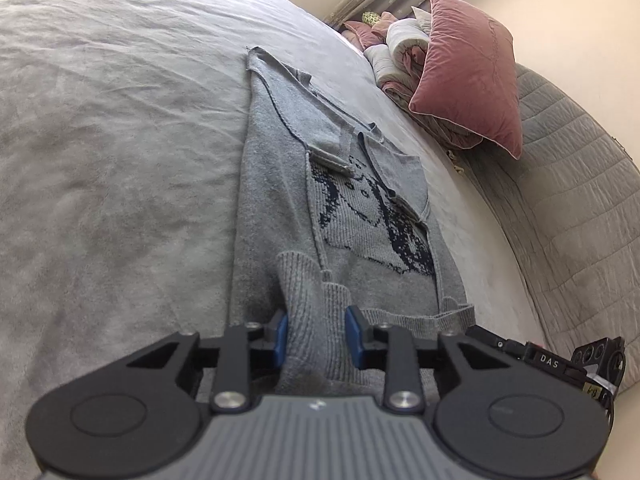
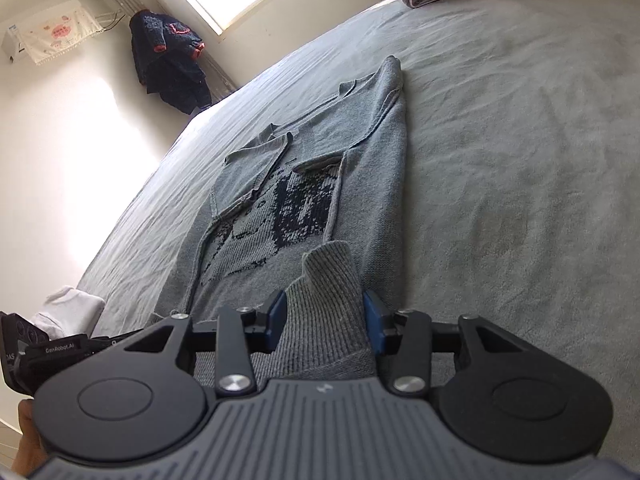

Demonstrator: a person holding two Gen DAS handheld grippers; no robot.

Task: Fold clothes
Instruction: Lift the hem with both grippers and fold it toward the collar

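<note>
We see a wide bed [image 1: 100, 140] under a grey sheet, and on it a grey knit sweater [image 1: 280, 200] with a dark pattern lies flat, both sleeves folded in over its front. At the far right a pink pillow [image 1: 472, 76] leans on rolled bedding [image 1: 400, 56]. Our left claw [image 1: 316, 338] is clamped on the sweater's ribbed hem [image 1: 316, 320] at the near edge. Our right claw [image 2: 325, 318] grips a raised bunch of the same hem, its blue pads pressing the knit from both sides.
</note>
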